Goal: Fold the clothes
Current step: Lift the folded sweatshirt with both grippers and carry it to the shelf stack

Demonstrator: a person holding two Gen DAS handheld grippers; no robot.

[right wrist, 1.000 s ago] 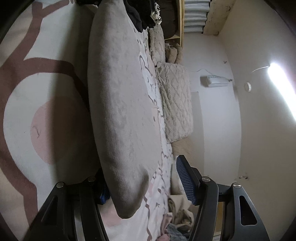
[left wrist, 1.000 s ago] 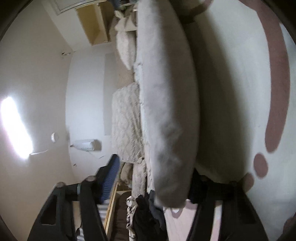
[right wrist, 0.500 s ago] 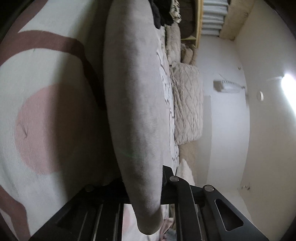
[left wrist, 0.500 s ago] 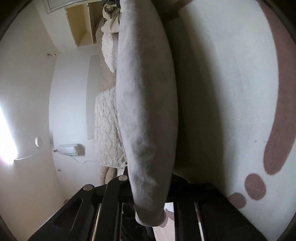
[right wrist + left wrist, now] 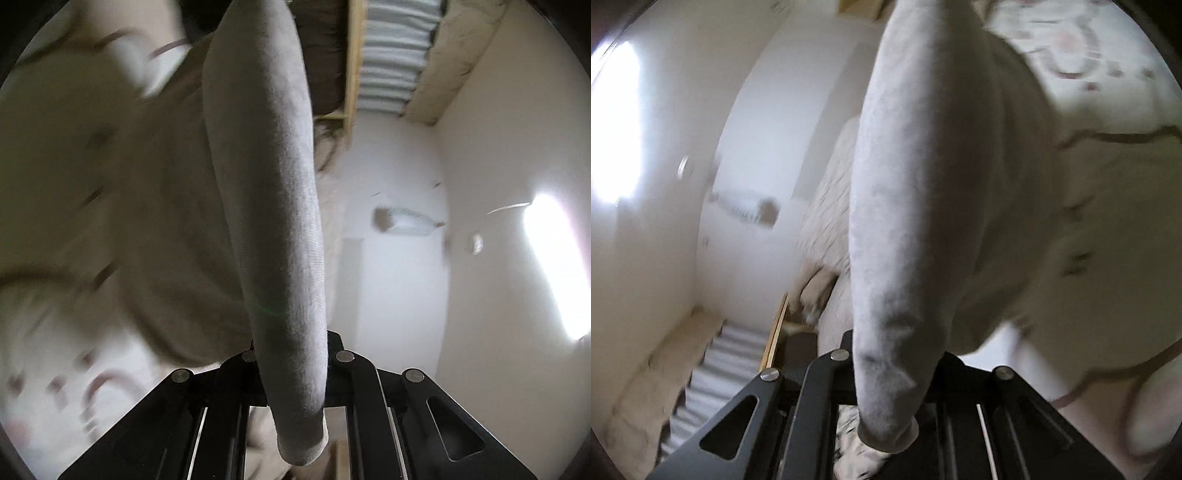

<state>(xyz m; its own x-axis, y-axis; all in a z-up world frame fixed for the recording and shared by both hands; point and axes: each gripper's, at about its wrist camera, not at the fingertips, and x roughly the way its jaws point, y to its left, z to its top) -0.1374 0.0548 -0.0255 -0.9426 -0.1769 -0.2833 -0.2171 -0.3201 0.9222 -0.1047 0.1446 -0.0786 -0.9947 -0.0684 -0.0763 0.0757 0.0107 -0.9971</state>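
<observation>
Both claws are clenched on one pale grey garment (image 5: 923, 184): the left claw (image 5: 886, 373) pinches a thick folded edge that runs straight up and away from between its black fingers (image 5: 812, 398), and the right claw (image 5: 295, 369) pinches a like edge of the same cloth (image 5: 269, 184), which rises from between its fingers (image 5: 354, 384) in a long rounded band. In each view a short end of the edge sticks out behind the grip, toward the camera. From the left claw the cloth spreads to the right in a loose, blurred sheet; from the right claw it spreads to the left. Beyond that sheet lies one white bedcover with pink rings and lines (image 5: 1071, 55), seen at the far right of the left claw and at the lower left of the right claw (image 5: 74, 387). On the other side of each claw stand one white wall (image 5: 399, 258), one quilted cream pillow (image 5: 831, 192) and one bright strip light (image 5: 554, 266).
</observation>
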